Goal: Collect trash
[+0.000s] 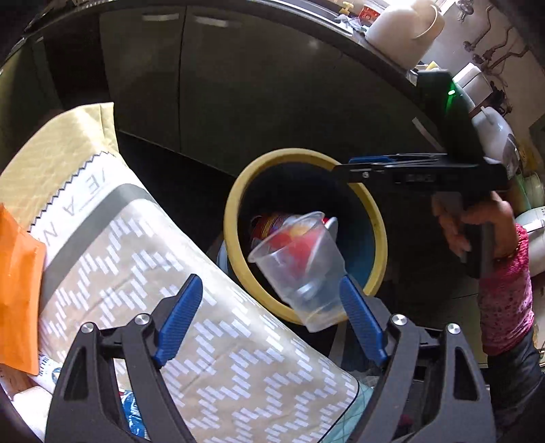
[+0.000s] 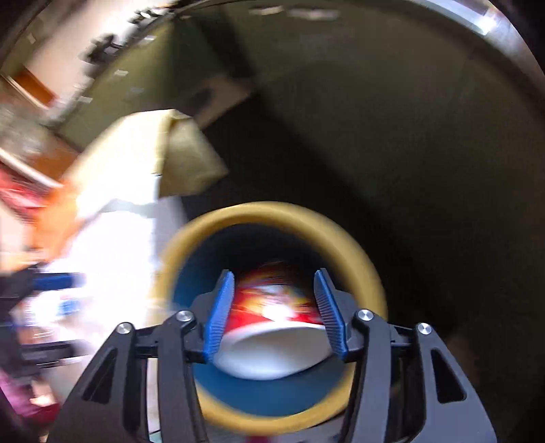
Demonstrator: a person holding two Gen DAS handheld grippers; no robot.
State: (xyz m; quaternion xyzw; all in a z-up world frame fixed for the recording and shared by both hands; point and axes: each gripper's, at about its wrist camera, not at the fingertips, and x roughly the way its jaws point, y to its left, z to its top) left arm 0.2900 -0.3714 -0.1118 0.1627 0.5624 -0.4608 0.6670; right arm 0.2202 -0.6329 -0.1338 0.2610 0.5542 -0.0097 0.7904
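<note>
A bin with a yellow rim (image 1: 235, 204) (image 2: 265, 208) and a blue inside stands on the floor below both grippers. My left gripper (image 1: 269, 279) is open wide above it. A clear plastic cup (image 1: 299, 272) hangs tilted by the right finger (image 1: 361, 320), far from the left finger and not squeezed. My right gripper (image 2: 274, 272) (image 1: 344, 167) is open over the bin mouth. A red printed paper cup (image 2: 272, 306) (image 1: 269, 221) shows blurred between its fingers and lies loose inside the bin.
A big patterned paper bag (image 1: 170, 272) and an orange packet (image 1: 17, 289) lie left of the bin. Dark cabinet doors (image 1: 238, 85) stand behind it. A white jug (image 1: 405, 27) sits on the counter. A hand in a pink sleeve (image 1: 504, 289) holds the right gripper.
</note>
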